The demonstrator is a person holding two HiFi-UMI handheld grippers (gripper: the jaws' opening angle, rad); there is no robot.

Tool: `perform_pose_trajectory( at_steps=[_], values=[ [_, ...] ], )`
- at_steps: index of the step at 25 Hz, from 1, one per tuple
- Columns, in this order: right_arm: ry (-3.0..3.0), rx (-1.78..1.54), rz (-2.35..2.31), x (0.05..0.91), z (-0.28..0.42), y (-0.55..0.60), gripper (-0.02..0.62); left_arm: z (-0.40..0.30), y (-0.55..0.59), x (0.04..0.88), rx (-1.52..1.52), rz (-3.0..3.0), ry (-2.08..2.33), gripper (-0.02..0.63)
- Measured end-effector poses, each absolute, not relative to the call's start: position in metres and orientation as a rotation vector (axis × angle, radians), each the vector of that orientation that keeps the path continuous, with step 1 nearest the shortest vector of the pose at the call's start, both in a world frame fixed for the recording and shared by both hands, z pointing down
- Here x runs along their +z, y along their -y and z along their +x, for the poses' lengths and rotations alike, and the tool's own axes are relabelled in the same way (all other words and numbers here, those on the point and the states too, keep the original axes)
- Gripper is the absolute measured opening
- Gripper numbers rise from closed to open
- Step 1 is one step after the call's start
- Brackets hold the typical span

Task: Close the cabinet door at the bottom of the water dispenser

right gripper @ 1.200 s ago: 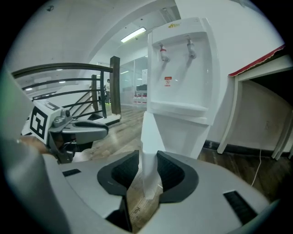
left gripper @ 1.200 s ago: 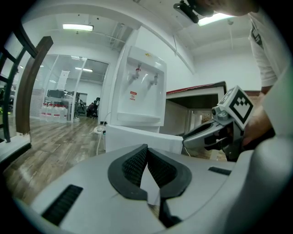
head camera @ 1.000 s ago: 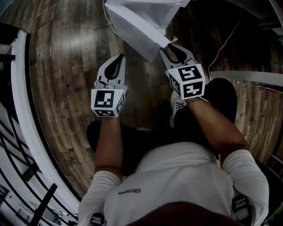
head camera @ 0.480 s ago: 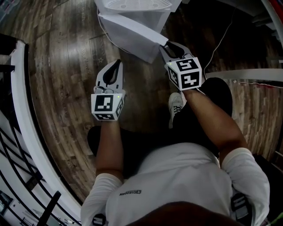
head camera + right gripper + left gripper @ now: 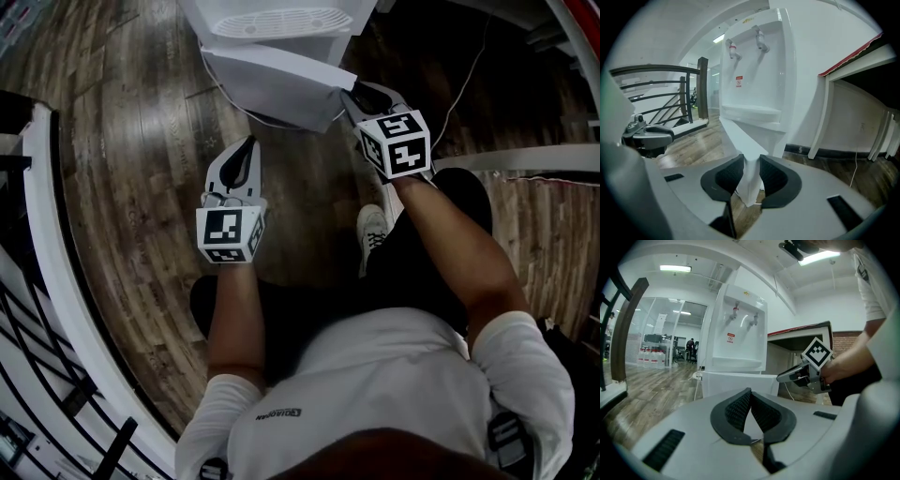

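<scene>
Gripping the free edge of the cabinet door [image 5: 746, 151], the right gripper [image 5: 360, 95] has its two dark pads pressed on either side of the thin white panel, as the right gripper view shows straight on. The door stands swung out from the bottom of the water dispenser [image 5: 273, 21], angled toward the near left. Its free corner lies at the right gripper and its far side meets the dispenser body. The dispenser is a white unit at the far side of the scene, with two taps [image 5: 745, 41] above a drip tray. The left gripper [image 5: 245, 148] hovers over the wooden floor [image 5: 131, 141], to the near left of the door and apart from it. Its jaws are brought together at the tips with nothing between them, and it points toward the door's flat face. From the left gripper view the right gripper reaches in from the right to the door's corner. A white shoe [image 5: 372, 228] rests on the floor near the right forearm. A thin cable [image 5: 466, 101] trails across the dark floor to the right of the dispenser. A black and white railing [image 5: 42, 244] curves along the left.
</scene>
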State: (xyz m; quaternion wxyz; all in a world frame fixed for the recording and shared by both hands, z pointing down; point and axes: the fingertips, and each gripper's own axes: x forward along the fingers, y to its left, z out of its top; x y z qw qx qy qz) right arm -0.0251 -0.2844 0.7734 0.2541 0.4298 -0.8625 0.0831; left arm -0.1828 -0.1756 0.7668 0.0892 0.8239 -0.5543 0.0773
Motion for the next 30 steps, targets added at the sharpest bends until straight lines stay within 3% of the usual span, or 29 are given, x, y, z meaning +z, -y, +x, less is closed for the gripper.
perform_pose_trajectory(
  at_steps=[30],
  values=[
    [2.287, 0.185, 1.076, 0.775, -0.01, 0.361, 0.117, -0.185, 0.171, 0.772, 0.265, 2.441, 1.651, -0.005]
  ],
)
